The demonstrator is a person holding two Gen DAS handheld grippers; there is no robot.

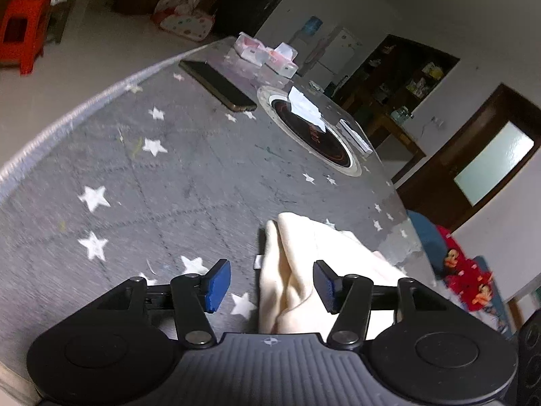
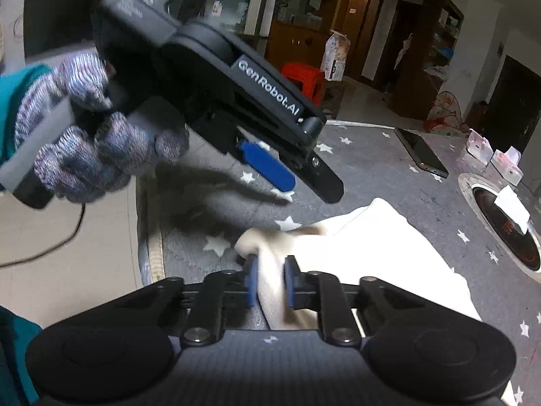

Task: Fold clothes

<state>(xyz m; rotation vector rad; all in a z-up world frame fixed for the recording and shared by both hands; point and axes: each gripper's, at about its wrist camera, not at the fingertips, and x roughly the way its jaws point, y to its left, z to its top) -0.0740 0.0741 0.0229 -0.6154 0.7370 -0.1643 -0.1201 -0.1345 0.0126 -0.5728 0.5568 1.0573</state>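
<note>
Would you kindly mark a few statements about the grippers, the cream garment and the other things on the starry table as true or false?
1. The right gripper is shut on the cream garment. True.
2. The left gripper is clamped on the garment. False: its jaws stand open, with cloth lying between them.
3. A dark phone lies on the table cover. True.
4. The garment is bright red. False: it is cream; the red thing is a stool on the floor.
5. The hand holding the left gripper is bare. False: it wears a knitted glove.
</note>
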